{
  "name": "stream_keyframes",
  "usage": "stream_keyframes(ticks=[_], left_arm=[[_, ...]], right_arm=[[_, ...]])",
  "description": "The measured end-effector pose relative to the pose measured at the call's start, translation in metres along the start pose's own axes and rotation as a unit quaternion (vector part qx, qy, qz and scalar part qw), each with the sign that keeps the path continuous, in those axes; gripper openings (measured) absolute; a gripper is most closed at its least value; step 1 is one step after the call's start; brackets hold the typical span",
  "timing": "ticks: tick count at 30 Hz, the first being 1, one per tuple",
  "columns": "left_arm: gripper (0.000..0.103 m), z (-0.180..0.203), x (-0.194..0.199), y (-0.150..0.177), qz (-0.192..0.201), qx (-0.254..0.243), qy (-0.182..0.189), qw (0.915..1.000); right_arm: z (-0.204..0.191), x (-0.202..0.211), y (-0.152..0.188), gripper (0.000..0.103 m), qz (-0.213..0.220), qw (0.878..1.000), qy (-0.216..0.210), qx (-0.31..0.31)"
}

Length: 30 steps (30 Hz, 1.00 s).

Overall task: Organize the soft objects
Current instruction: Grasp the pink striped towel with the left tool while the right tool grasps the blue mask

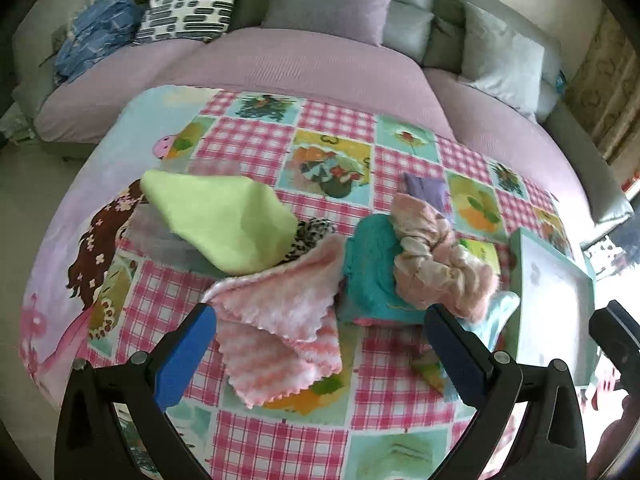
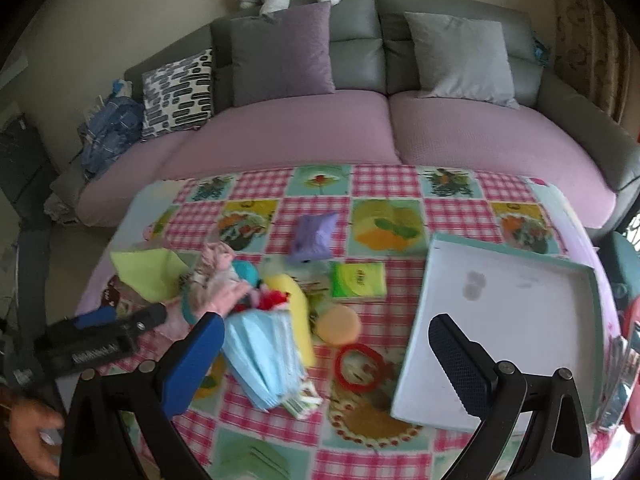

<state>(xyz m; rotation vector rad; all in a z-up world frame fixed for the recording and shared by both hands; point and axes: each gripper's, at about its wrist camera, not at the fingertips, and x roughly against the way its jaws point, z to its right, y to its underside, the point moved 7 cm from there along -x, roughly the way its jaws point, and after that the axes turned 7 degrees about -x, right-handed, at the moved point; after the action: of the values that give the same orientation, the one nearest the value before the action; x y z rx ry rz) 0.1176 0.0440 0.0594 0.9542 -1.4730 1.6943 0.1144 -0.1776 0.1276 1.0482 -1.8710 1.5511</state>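
Both grippers hover with jaws wide over the counter: the left gripper [image 1: 320, 320] faces the pink striped cloth [image 1: 280, 320] (edge uppermost); pinching that fold, then carrying to the empty tray [image 2: 500, 320], looks wisest.

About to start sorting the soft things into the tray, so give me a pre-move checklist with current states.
1. Left gripper open, nothing held: ok.
2. Right gripper open, nothing held: ok.
3. Pale teal-rimmed white tray holds nothing yet: ok.
4. Pink striped fluffy cloth lies between the left fingers: ok.
5. Cloth free of neighbours: not ok, the lime-green cloth overlaps it.
6. Stack of light blue face masks clear of the right fingers: cannot tell.
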Motion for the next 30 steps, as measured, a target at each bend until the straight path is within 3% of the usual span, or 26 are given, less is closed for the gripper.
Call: stream_keyframes(ticks=[5, 17, 20, 30], left_arm=[[0.103, -0.008, -0.013, 0.014, -0.004, 0.035, -0.01, 0.9993], [0.103, -0.035, -0.025, 0.028, 0.007, 0.032, -0.054, 0.998], [0.103, -0.036, -0.032, 0.032, -0.003, 0.031, -0.045, 0.9985], [0.103, -0.038, -0.07, 0.048, -0.065, 0.025, -0.068, 0.9953]], right_arm=[[-0.011, -0.015, 0.004, 0.103, -0.012, 1.0, -0.009, -0.004], [-0.031, -0.047, 0.03, 0.103, -0.038, 0.999, -0.022, 0.025], [-0.035, -0.054, 0.037, 0.103, -0.05, 0.998, -0.026, 0.029], [-0.038, -0.09, 0.064, 0.103, -0.098, 0.994, -0.01, 0.038]])
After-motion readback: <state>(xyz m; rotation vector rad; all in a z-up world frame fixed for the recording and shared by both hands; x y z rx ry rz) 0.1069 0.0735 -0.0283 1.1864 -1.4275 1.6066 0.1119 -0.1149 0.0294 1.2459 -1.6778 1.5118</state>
